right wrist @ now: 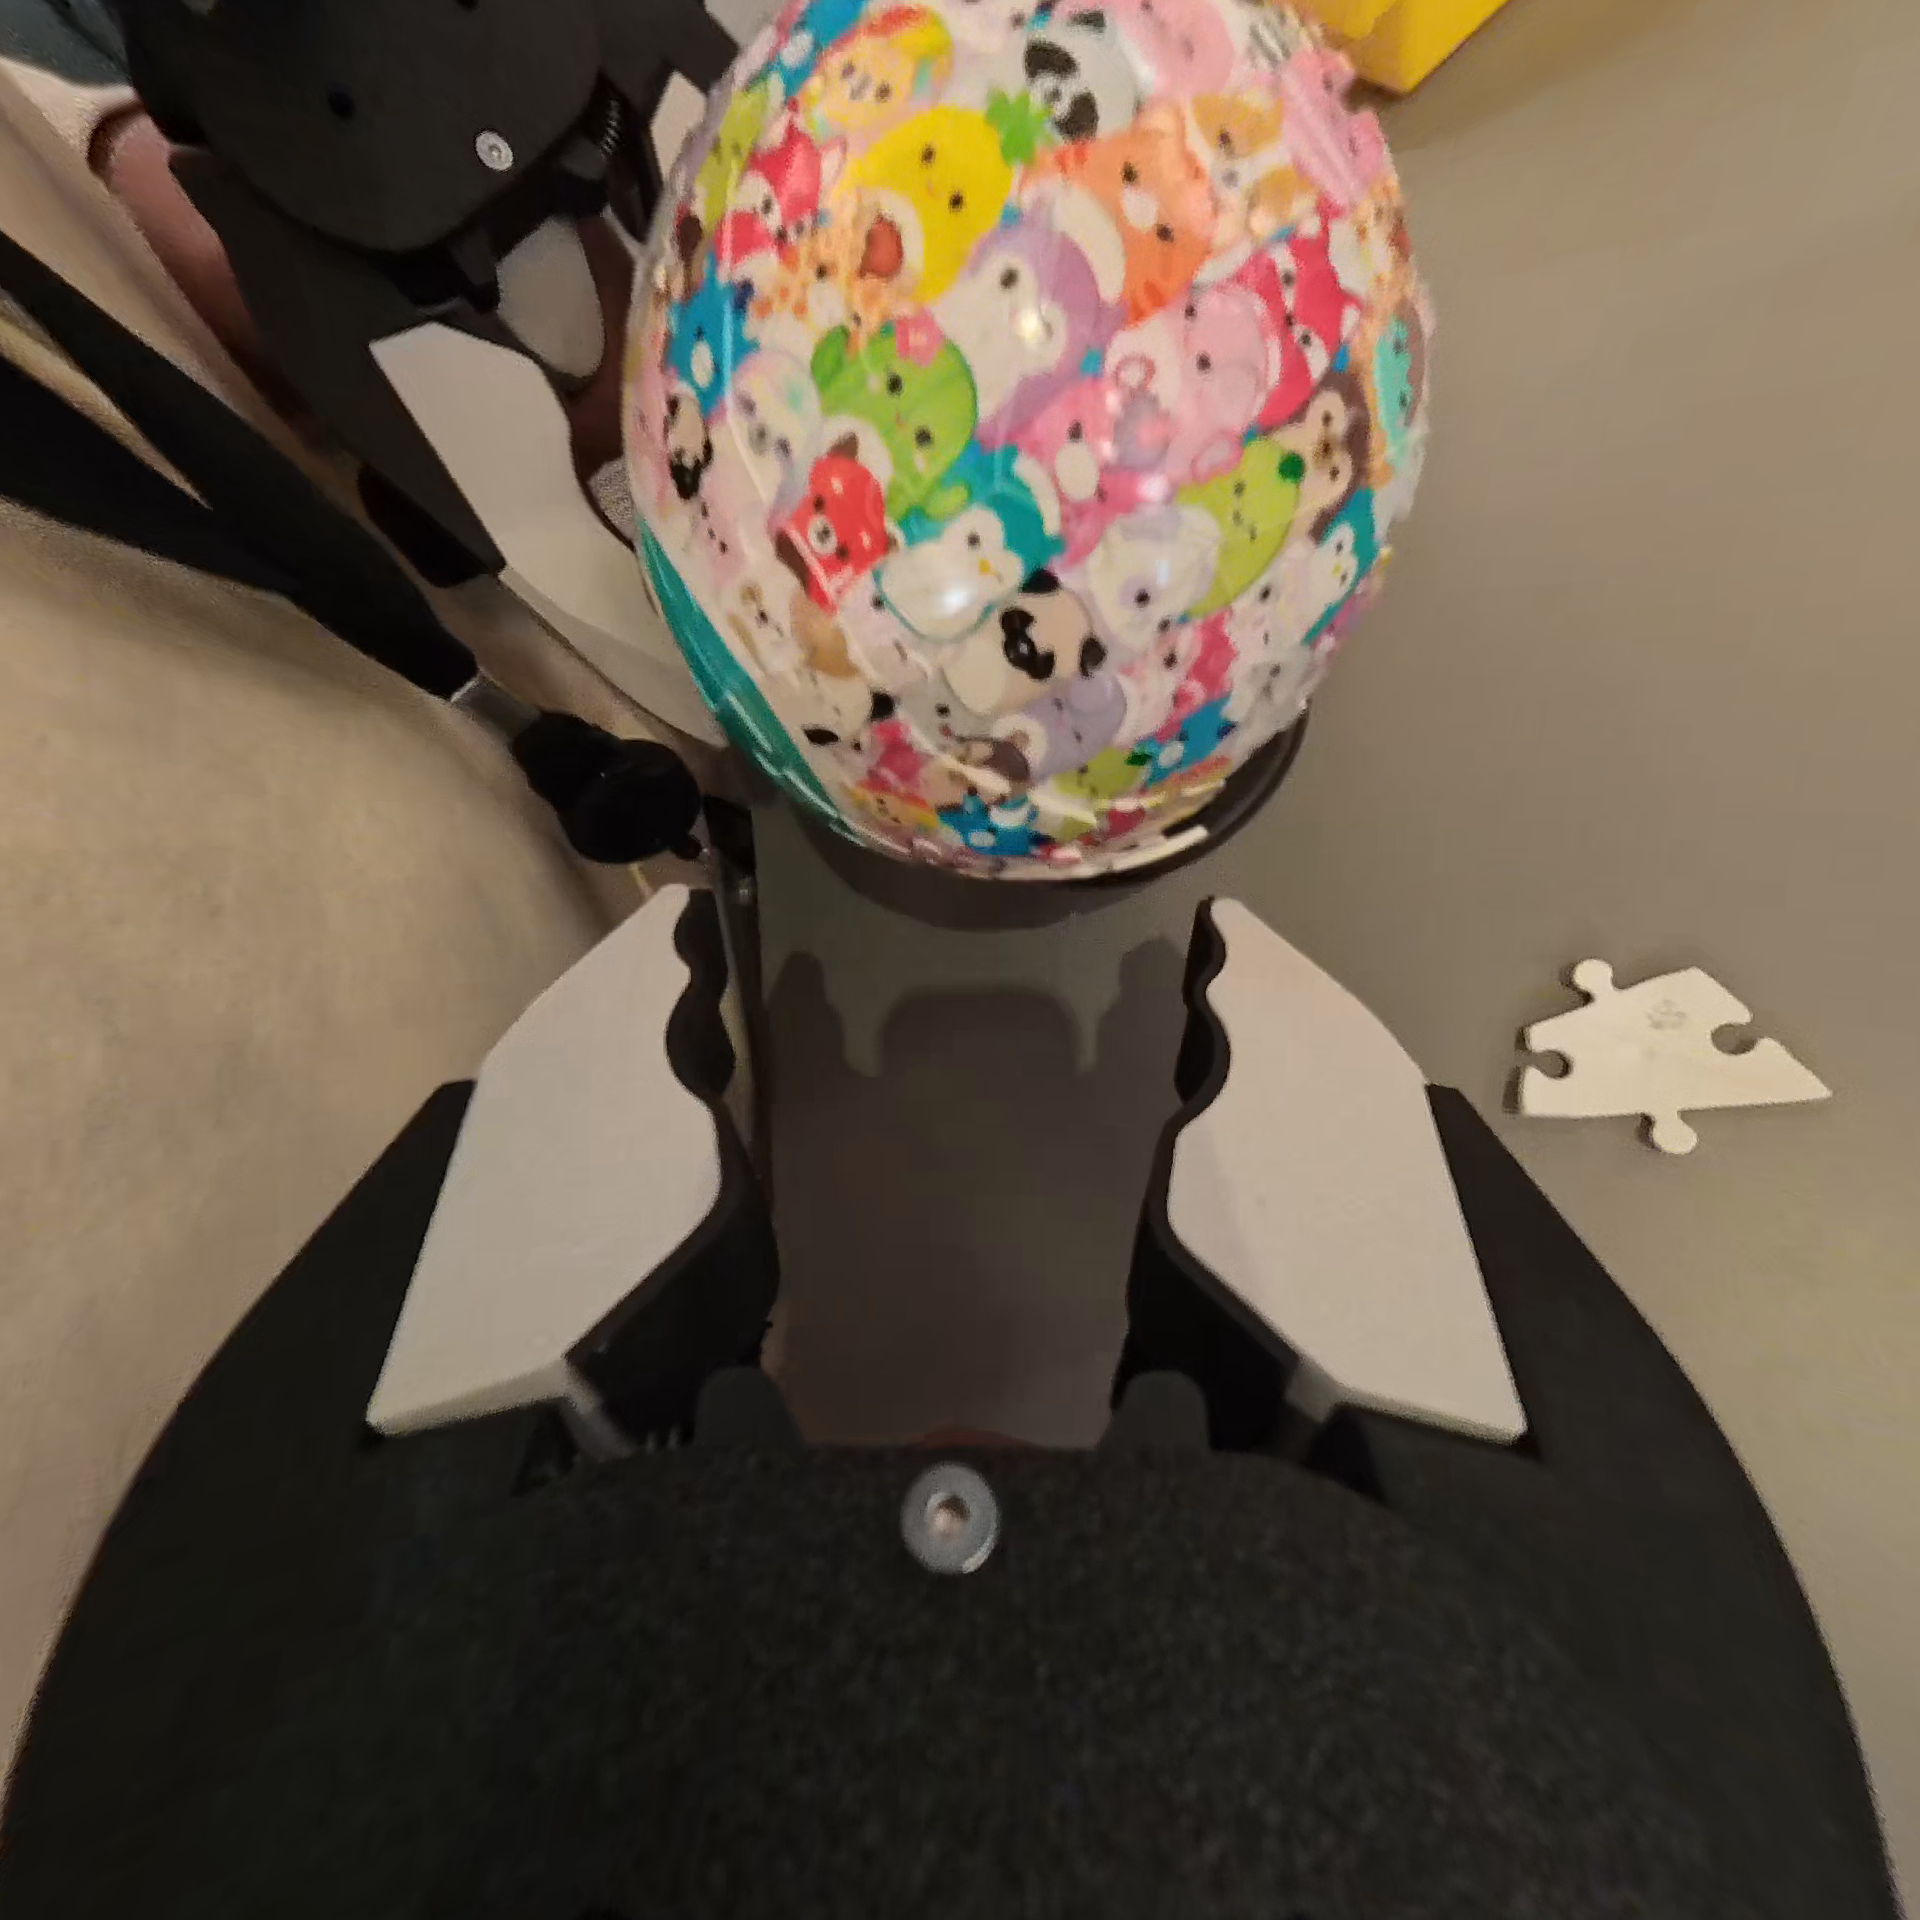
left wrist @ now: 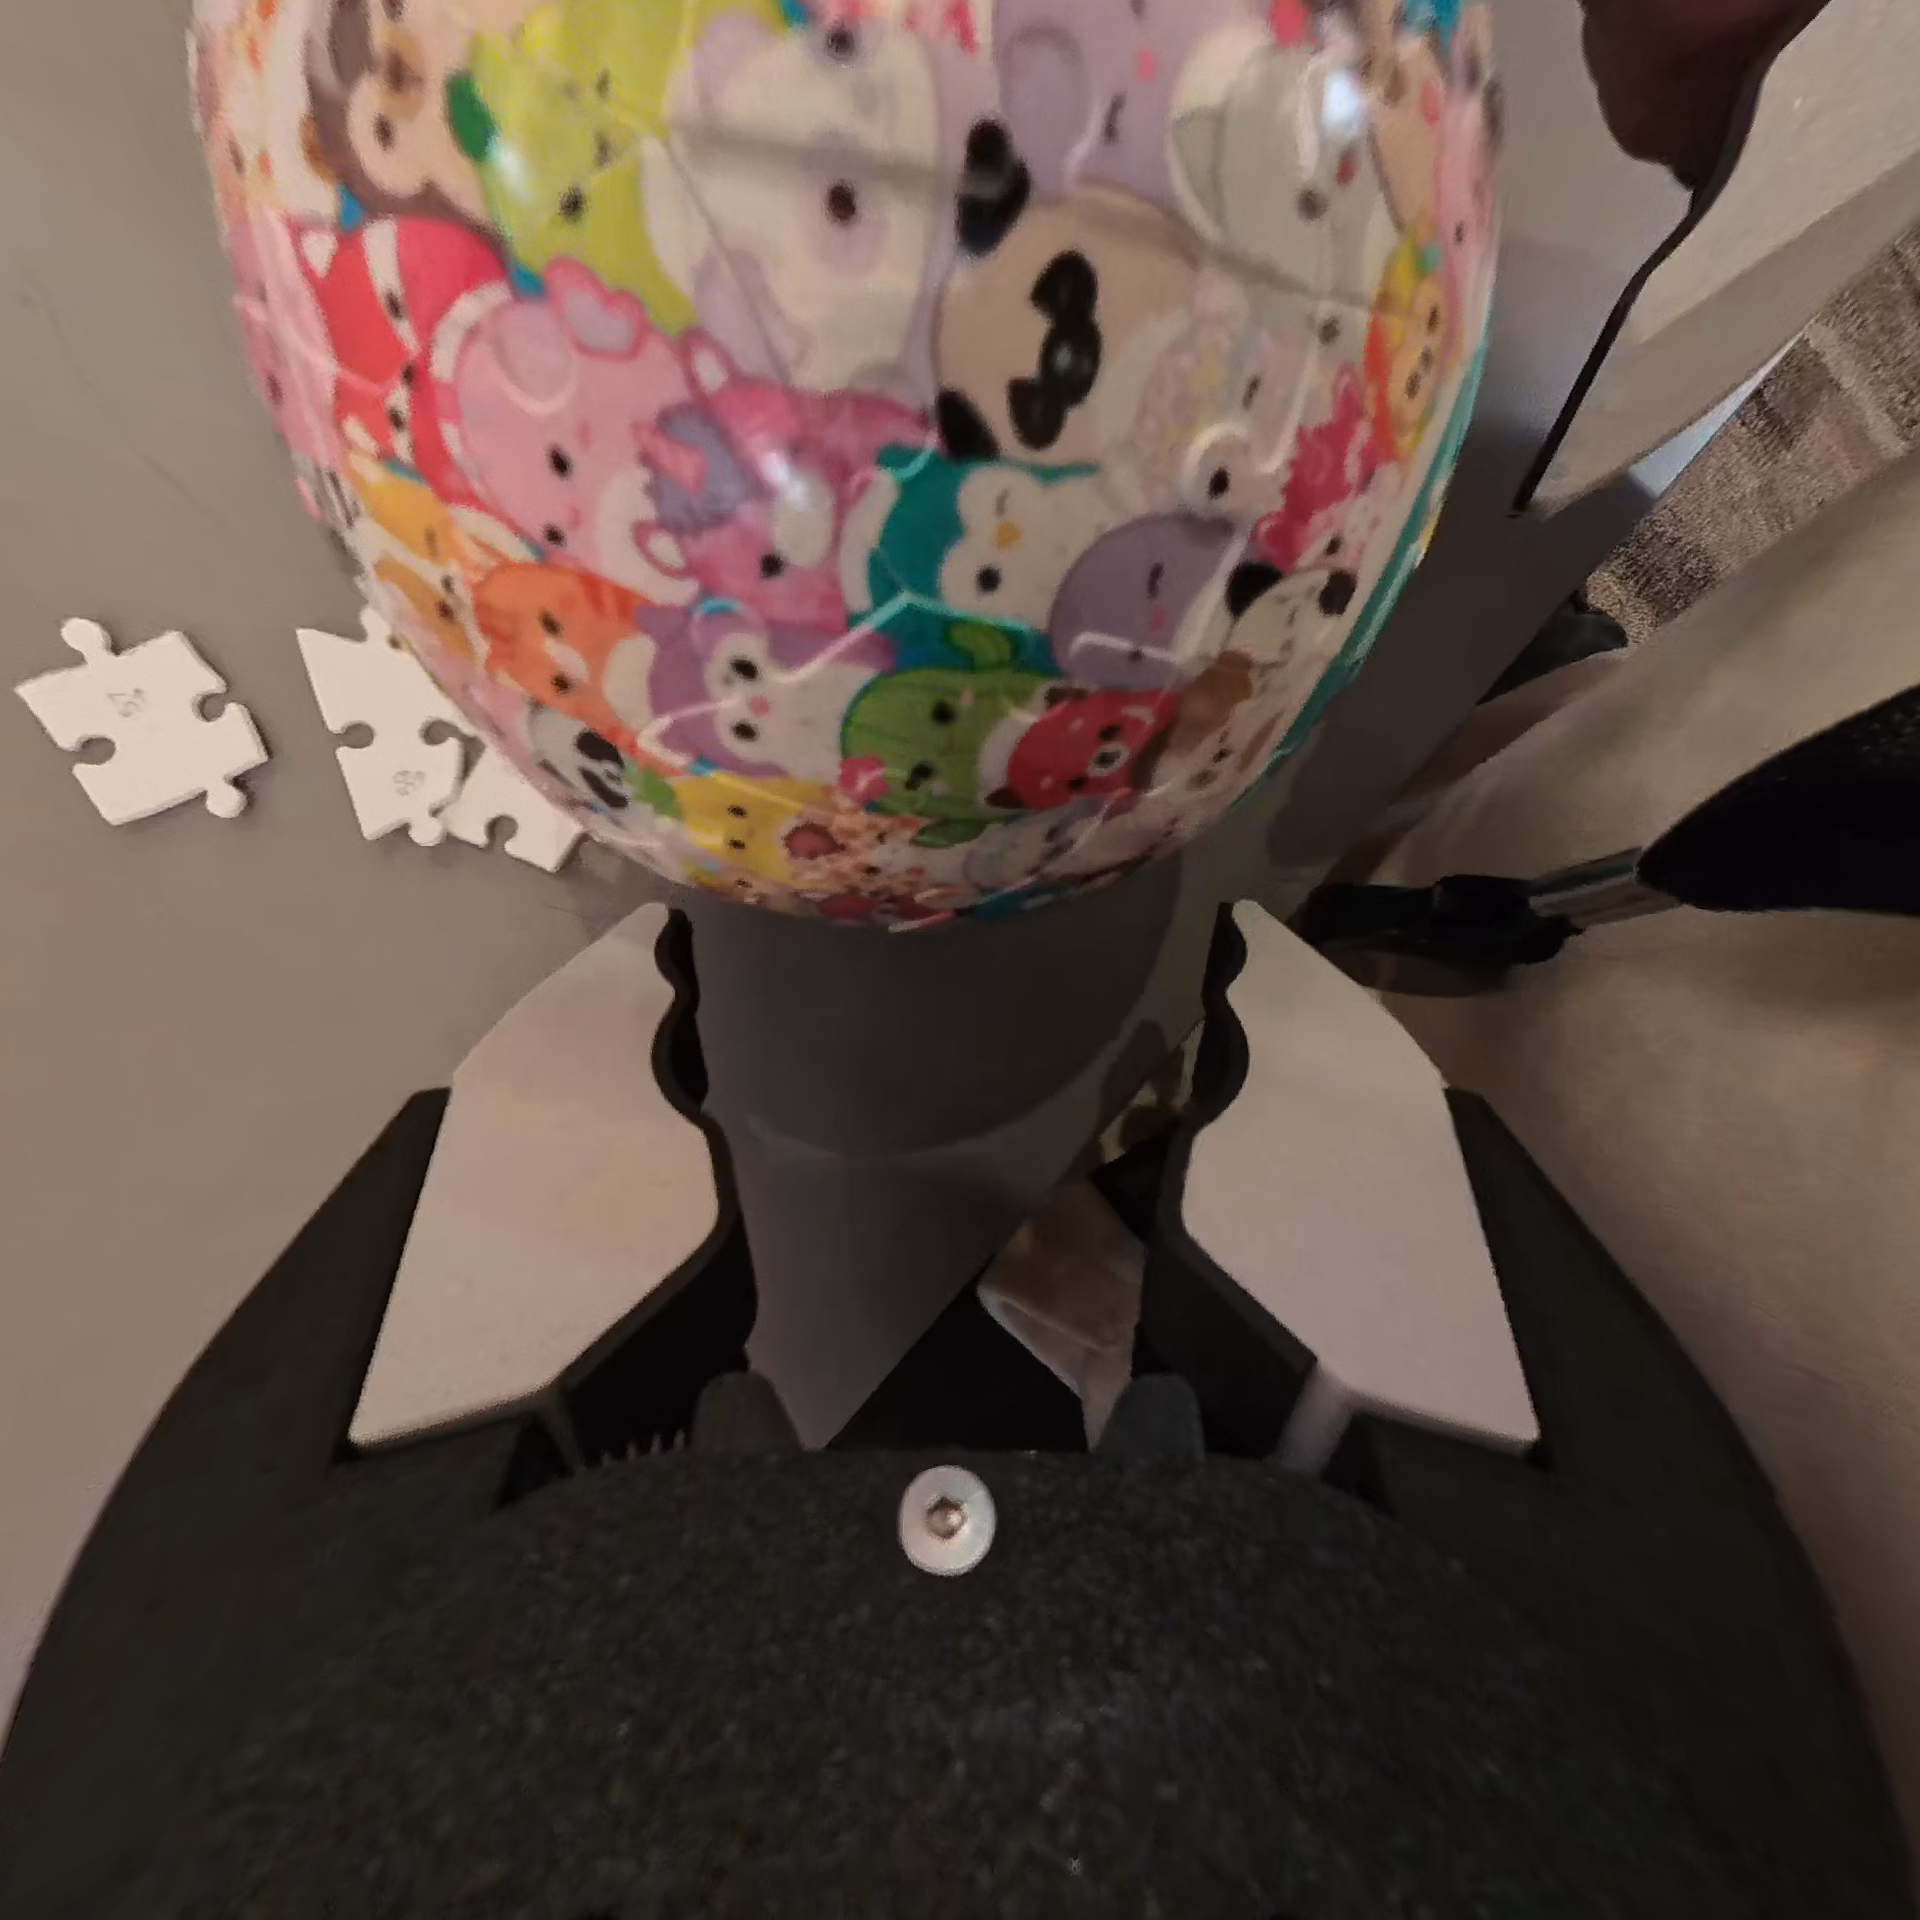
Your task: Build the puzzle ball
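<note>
Beside table edge (left wrist: 1714,343) — puzzle ball (left wrist: 831,436); loose pieces (left wrist: 140,722) left.

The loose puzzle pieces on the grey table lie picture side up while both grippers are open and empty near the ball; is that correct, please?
Not quite: the loose puzzle pieces lie white back up, not picture side up, as the left wrist view shows; the right wrist view shows another. The rest stands: grey table, left gripper and right gripper open and empty near the ball.

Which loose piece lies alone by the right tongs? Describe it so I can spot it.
Find the colourful puzzle ball on its dark stand. On the grey table, right of the open right tongs, lies one white piece, face down, with no other piece near it.
</note>
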Available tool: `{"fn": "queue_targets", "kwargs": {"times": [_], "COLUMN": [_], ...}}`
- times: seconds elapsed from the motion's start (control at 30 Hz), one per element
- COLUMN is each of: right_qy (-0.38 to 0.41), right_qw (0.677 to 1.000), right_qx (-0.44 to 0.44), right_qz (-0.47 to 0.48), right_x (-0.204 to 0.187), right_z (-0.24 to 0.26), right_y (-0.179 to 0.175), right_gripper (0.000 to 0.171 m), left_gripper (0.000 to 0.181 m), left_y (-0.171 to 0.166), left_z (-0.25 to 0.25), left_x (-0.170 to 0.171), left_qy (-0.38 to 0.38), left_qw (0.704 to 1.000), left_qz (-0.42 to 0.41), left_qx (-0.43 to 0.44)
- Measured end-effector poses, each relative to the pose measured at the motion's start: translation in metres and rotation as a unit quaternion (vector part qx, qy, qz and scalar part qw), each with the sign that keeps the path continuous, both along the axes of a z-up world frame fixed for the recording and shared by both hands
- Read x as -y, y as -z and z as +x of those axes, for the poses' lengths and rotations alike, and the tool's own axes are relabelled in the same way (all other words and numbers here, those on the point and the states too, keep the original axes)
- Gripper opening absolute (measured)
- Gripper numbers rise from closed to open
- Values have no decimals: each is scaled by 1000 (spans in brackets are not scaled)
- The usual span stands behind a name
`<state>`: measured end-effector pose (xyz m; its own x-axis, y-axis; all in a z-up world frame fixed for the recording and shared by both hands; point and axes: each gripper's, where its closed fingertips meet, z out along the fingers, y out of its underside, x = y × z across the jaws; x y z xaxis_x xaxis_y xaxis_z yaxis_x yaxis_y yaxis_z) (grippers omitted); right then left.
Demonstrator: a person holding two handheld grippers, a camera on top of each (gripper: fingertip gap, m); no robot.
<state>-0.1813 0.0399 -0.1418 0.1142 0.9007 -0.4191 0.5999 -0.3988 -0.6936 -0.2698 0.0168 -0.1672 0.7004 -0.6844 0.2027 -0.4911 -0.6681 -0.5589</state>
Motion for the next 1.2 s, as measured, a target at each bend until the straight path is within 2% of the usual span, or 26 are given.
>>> {"fn": "queue_targets", "kwargs": {"times": [0.1, 0.2, 0.27, 0.37, 0.63, 0.9, 1.2], "right_qy": [6, -47, -82, -121, -211, -219, -173], "right_qw": [1000, 999, 995, 991, 976, 975, 984], "right_qx": [11, -2, -6, -14, -15, -33, -33], "right_qz": [-3, 24, 53, 64, 41, 16, 16], "right_x": [-10, -10, -15, -20, -13, -2, 6], "right_z": [8, 7, 2, -9, -24, -25, -13], "right_y": [15, 19, 22, 22, 33, 28, 28], "right_gripper": [83, 87, 93, 96, 108, 109, 114], "left_gripper": [92, 89, 79, 86, 82, 89, 94], "left_y": [8, 10, 5, 14, 7, 8, 10], "left_z": [-4, 3, 14, 20, 37, 41, 44], "left_x": [4, 15, 23, 30, 40, 18, 13], "left_qy": [-7, 12, 35, 49, 46, -12, 35], "left_qw": [1000, 1000, 998, 997, 991, 992, 993], "left_qz": [-8, -17, -14, -31, -33, -14, -26], "left_qx": [-5, 17, 53, 56, 121, 123, 110]}}
